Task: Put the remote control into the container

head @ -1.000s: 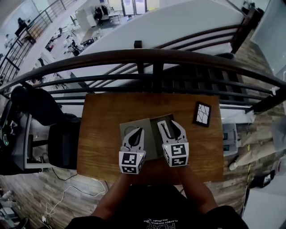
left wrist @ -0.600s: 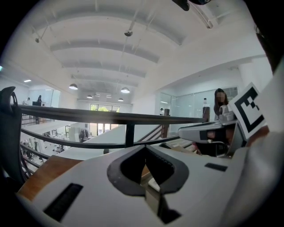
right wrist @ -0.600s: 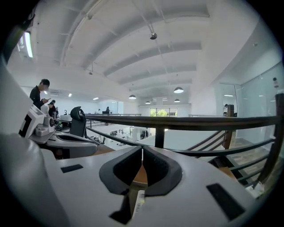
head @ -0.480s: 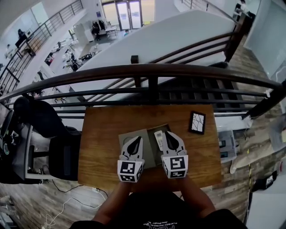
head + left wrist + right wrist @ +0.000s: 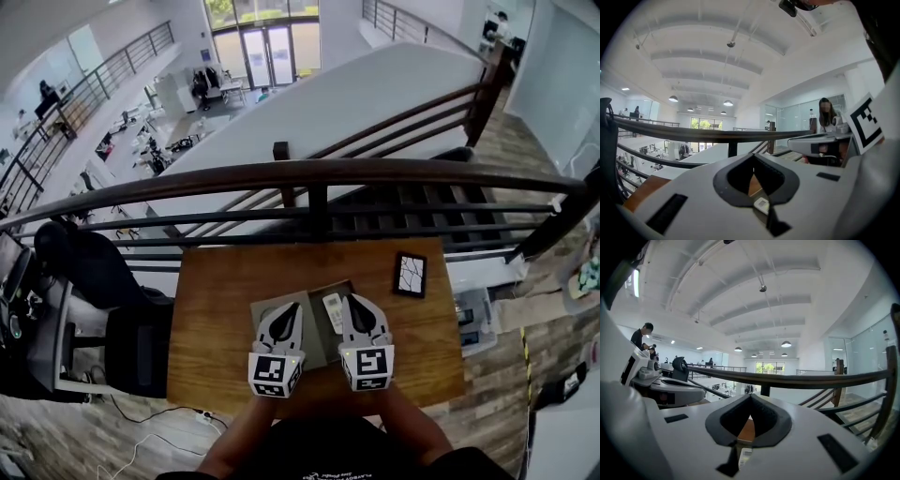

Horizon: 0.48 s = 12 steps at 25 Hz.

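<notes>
The white remote control (image 5: 333, 312) lies in the darker right part of the grey container (image 5: 298, 349) on the wooden table (image 5: 216, 300). My right gripper (image 5: 358, 301) is just right of the remote, shut with nothing in it. My left gripper (image 5: 289, 307) hovers over the container's lighter left part, also shut and empty. In the left gripper view, the gripper (image 5: 753, 160) has its jaws meeting at the tips, and a bit of the remote (image 5: 761, 205) shows below them. The right gripper view shows its gripper (image 5: 750, 404) closed too, with the remote (image 5: 744, 456) low beneath.
A black rectangular piece with white lines (image 5: 410, 275) lies at the table's back right. A dark railing (image 5: 309, 173) runs along the table's far edge, with a drop to a lower floor beyond. An office chair (image 5: 131, 328) stands left of the table.
The right gripper's jaws stood apart a second ago and have come together. The white remote now lies uncovered in the container at that gripper's left side. The left gripper stayed shut.
</notes>
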Available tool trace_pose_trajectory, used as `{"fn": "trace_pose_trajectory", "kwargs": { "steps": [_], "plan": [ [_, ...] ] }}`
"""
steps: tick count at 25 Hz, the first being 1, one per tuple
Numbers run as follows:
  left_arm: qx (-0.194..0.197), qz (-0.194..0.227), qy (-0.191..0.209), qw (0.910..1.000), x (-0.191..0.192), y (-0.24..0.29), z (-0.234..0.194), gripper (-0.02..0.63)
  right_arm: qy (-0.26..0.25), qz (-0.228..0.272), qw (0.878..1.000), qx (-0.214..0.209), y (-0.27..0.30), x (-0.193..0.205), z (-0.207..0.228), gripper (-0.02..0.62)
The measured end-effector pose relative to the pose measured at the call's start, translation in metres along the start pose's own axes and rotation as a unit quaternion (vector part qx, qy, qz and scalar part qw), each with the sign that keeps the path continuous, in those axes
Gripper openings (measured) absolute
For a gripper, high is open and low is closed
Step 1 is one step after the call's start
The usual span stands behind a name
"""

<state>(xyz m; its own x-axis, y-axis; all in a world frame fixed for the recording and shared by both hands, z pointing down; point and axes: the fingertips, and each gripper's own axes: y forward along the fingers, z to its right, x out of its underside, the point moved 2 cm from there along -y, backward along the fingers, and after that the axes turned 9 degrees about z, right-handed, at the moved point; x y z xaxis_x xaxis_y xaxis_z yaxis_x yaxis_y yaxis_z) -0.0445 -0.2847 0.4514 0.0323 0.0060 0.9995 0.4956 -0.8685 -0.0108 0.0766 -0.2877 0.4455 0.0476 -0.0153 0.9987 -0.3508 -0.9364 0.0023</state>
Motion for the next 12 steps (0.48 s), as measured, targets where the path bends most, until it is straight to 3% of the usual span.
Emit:
{"fn": "trace_pose_trajectory", "kwargs": {
  "steps": [12],
  "plan": [
    [0.003,0.003,0.003,1.0,-0.0044,-0.0044,0.0058,0.008,0.003,0.016,1.0,-0.003,-0.0072,-0.0066,-0.0001,0.028]
  ]
}}
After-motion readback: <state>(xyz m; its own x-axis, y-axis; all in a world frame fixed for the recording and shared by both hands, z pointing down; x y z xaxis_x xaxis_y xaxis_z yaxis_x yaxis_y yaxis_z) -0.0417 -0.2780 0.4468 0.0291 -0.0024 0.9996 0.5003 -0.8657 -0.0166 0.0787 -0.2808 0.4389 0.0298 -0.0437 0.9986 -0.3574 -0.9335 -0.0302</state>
